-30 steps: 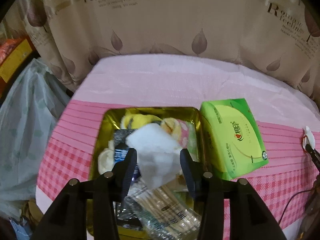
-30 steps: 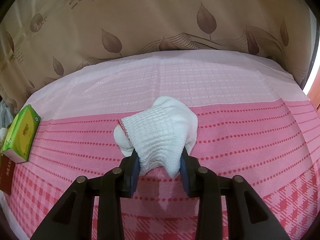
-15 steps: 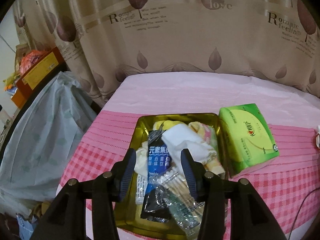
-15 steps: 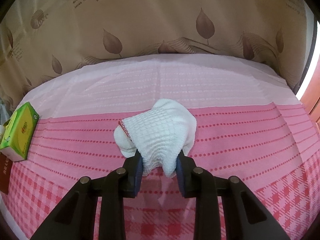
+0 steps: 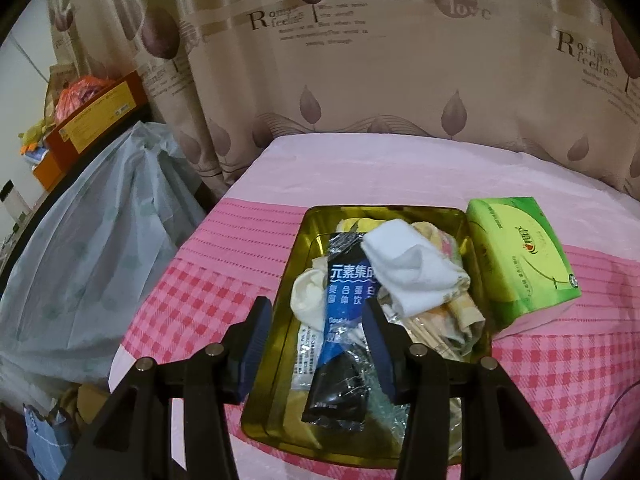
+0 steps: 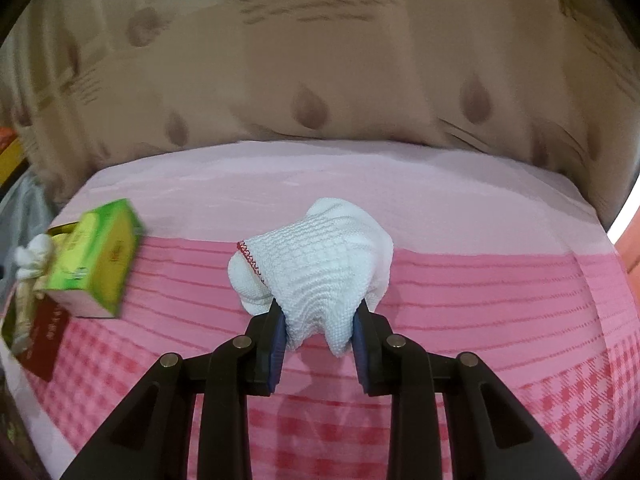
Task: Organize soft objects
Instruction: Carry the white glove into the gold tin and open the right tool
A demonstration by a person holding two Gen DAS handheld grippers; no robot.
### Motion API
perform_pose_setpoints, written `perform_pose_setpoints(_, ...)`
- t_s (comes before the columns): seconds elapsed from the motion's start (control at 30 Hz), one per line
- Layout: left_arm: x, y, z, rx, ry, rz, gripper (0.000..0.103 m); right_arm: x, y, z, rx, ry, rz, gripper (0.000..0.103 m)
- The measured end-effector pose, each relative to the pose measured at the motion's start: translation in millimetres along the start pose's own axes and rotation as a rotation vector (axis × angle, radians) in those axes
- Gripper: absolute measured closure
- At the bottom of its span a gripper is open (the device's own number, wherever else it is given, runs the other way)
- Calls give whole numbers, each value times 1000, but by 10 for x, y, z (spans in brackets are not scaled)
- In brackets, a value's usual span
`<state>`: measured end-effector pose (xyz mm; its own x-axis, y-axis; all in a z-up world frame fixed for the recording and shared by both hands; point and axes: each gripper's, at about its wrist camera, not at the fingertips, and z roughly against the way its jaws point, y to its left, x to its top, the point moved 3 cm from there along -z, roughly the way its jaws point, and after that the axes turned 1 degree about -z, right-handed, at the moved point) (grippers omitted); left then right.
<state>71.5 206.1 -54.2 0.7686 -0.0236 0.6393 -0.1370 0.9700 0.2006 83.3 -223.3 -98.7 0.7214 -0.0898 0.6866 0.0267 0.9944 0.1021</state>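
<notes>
A gold tin tray (image 5: 296,248) sits on the pink tablecloth, filled with packets and soft things. A white sock (image 5: 408,264) lies on top of the pile, beside a blue packet (image 5: 348,284) and a cream cloth (image 5: 308,296). My left gripper (image 5: 318,344) is open and empty, above the tray's near half. My right gripper (image 6: 320,340) is shut on a white waffle-knit cloth (image 6: 320,260) with a red-stitched edge, held above the table. The tray's end (image 6: 24,292) shows at far left in the right wrist view.
A green tissue box (image 5: 520,264) stands against the tray's right side; it also shows in the right wrist view (image 6: 96,264). A dark red booklet (image 6: 44,340) lies near it. A grey plastic bag (image 5: 92,248) hangs off the table's left edge. Curtains hang behind the table.
My left gripper let go of the white sock into the tray and drew back and up. My right gripper closed tighter on the white cloth, lifted, and swung left toward the tissue box.
</notes>
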Motion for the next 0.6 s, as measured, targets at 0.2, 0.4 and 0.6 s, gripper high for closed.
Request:
perform_pose_setpoints(0.2, -36, 143, -4, 6, 7, 44, 55, 96, 682, 129, 105, -13, 97, 77)
perform_pose_setpoints(0.4, -51, 329, -16, 25, 17, 91, 55, 112, 1517, 221, 231, -7, 216, 77)
perform_pose_setpoints(0.6, -70, 504, -54, 44, 29, 140, 55, 71, 2218, 258, 333, 9, 297, 77)
